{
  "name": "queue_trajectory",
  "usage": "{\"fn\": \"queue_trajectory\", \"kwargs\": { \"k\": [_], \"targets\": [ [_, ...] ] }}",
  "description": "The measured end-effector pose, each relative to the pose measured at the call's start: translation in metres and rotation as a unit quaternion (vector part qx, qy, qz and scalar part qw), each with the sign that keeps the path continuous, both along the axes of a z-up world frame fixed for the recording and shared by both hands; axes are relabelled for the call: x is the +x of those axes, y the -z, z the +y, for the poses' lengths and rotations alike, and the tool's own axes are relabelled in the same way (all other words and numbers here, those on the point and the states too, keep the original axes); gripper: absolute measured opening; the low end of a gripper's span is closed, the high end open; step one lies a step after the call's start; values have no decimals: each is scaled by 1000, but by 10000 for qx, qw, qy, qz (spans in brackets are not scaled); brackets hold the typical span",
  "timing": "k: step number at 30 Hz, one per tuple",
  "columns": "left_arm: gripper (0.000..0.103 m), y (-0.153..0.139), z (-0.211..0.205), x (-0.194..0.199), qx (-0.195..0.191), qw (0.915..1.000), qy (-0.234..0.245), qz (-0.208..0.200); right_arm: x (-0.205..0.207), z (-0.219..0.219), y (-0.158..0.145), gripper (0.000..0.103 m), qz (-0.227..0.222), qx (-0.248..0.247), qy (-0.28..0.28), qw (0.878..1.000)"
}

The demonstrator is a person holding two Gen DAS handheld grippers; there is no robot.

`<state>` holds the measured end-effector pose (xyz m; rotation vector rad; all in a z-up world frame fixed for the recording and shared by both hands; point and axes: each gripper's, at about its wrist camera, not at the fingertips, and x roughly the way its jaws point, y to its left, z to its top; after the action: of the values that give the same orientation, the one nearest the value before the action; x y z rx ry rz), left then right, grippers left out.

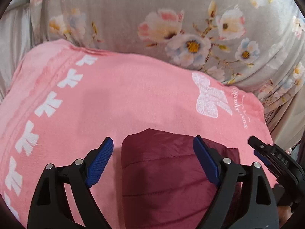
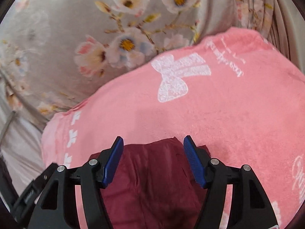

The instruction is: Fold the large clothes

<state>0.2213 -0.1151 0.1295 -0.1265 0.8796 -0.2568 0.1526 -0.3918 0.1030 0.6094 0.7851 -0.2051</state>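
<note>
A dark maroon quilted garment [image 1: 167,181] lies folded on a pink towel [image 1: 114,95] printed with white bows. My left gripper [image 1: 152,139] hovers over the garment's far edge, jaws wide apart, with nothing pinched between the blue pads. At the right edge of that view my right gripper [image 1: 255,147] comes in close alongside. In the right wrist view the same maroon garment [image 2: 156,181] sits below my right gripper [image 2: 153,138], which is open and holds nothing. The pink towel [image 2: 228,114] spreads out beyond it. The near part of the garment is hidden under the grippers.
A grey bed sheet [image 1: 124,9] with large pastel flowers lies beneath and beyond the towel; the same floral sheet [image 2: 47,28] fills the upper left of the right wrist view. Pleated fabric [image 1: 282,95] hangs at the right. Pale bedding [image 2: 21,148] lies left.
</note>
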Motion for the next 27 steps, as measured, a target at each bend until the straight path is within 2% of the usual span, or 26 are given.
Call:
{"fn": "queue_trajectory", "kwargs": {
  "k": [3,4,6,8,10,12,15,18,22,27],
  "targets": [
    [83,26,-7,17,33,9995,-79,294,27,-1,38,65,593,203,6,9980],
    [83,34,-10,19,28,9993,-120,356,32,1,53,61,805,292,-109,9963],
    [83,43,-9,21,-8,9988,-152,458,26,3,75,18,967,459,-349,9936],
    [83,50,-11,23,-119,9983,-88,562,3,-4,76,7,645,418,-301,9966],
    [83,55,-20,22,-151,9983,32,566,-22,-18,66,6,219,449,-49,9987],
    [83,60,-34,21,-136,9979,192,602,-42,-25,60,6,51,299,189,9994],
    [83,74,-59,20,-5,9968,384,703,-59,-30,70,6,96,39,486,9988],
    [83,94,-81,16,377,9964,425,624,-56,-31,89,6,257,-141,545,9981],
    [86,103,-93,13,686,9961,391,392,-45,-31,109,9,357,-295,486,9977],
    [92,115,-95,15,790,9958,341,304,-38,-31,125,14,364,-333,406,9980]
  ]
}}
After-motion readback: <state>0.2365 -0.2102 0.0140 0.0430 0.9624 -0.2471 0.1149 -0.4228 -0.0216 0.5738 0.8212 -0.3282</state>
